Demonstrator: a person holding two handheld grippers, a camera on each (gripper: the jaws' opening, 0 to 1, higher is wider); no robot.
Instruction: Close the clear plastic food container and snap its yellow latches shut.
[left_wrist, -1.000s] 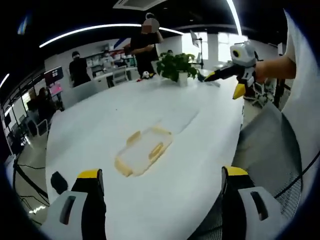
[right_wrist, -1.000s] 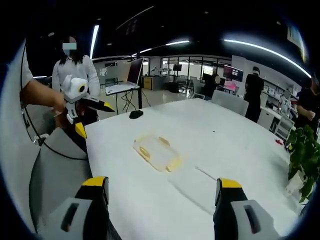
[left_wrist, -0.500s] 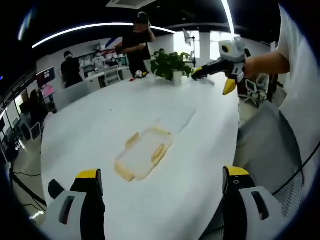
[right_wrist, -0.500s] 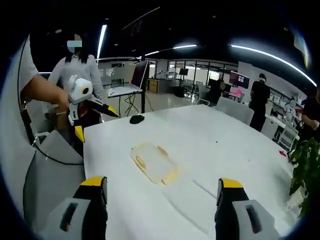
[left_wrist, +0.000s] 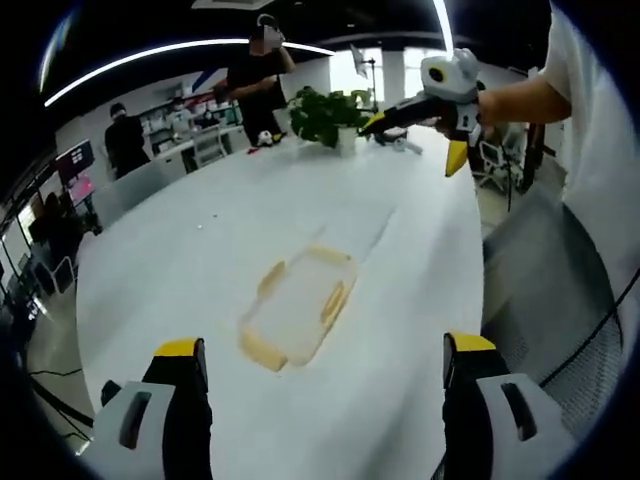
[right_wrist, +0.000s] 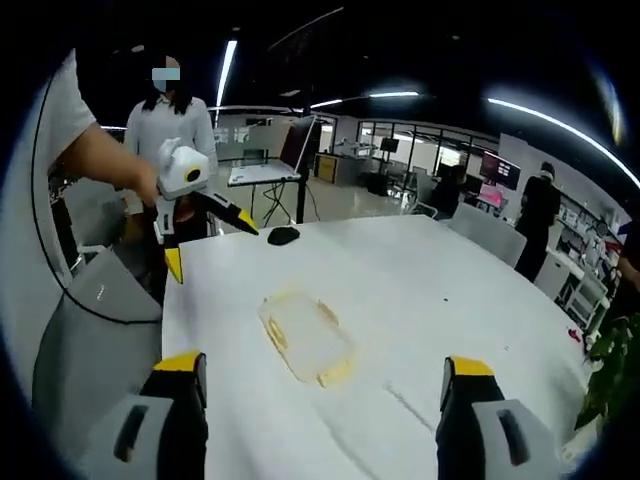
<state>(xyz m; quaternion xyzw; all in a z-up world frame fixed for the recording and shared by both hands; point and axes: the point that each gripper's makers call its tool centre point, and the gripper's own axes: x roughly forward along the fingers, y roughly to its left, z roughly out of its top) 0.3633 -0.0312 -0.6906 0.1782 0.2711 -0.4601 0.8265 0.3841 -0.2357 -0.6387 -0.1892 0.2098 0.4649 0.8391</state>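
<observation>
The container (left_wrist: 298, 315) lies flat on the white table (left_wrist: 200, 250), near the edge where the person stands, its yellow latches (left_wrist: 332, 301) along its sides (whether they are snapped I cannot tell). The left gripper (left_wrist: 320, 400) hangs above that edge, jaws spread wide and holding nothing. The right gripper (right_wrist: 325, 405) is likewise splayed and empty. A potted plant (left_wrist: 322, 112) stands at the far end.

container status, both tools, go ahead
Left tool open, above the table. Right tool open, also clear of it. Container on the white table, untouched. Nothing in the way.
</observation>
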